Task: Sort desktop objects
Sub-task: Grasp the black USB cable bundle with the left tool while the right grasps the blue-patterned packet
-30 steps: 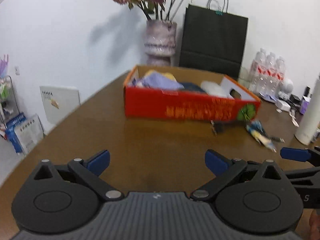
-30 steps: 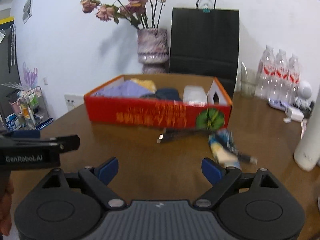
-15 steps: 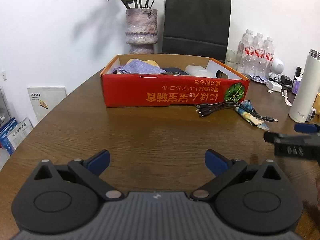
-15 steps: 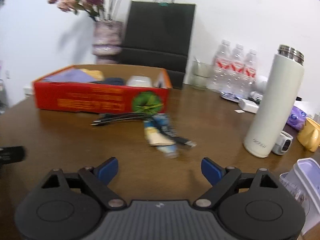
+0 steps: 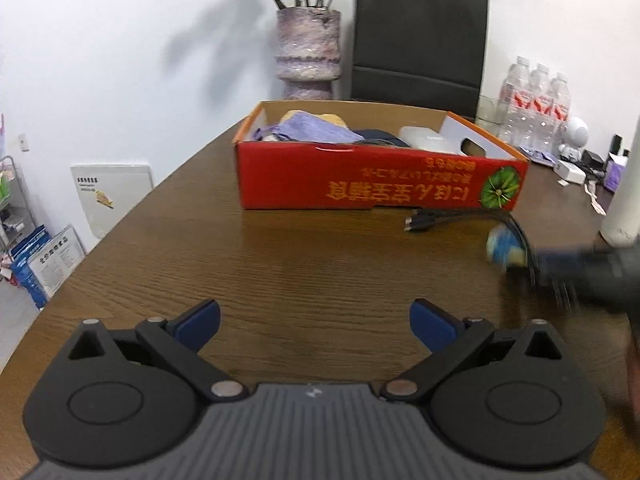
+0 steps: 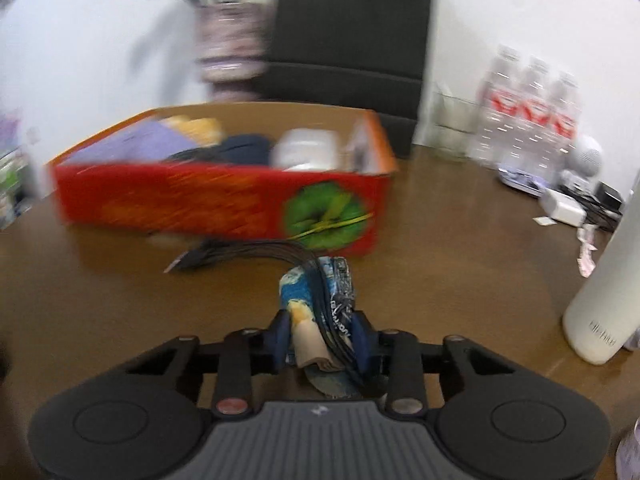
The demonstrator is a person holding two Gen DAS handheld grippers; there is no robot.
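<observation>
Here the right gripper (image 6: 320,338) has its jaws clamped on the blue snack packet (image 6: 316,300) and cable bundle (image 6: 248,250) just near the red box (image 6: 216,204), probably their destination; the left gripper (image 5: 316,320) hangs wide open over the counter (image 5: 280,264).

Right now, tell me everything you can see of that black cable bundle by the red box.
The black cable bundle is several thin dark cords running together. Its free plug ends fan out on the brown table just in front of the red box. The other end curves over a blue-and-yellow crumpled packet, and both are pinched between the right tongs, which are shut on them. Motion blur hides the connector types. The left tongs are open and apart from it.
</observation>
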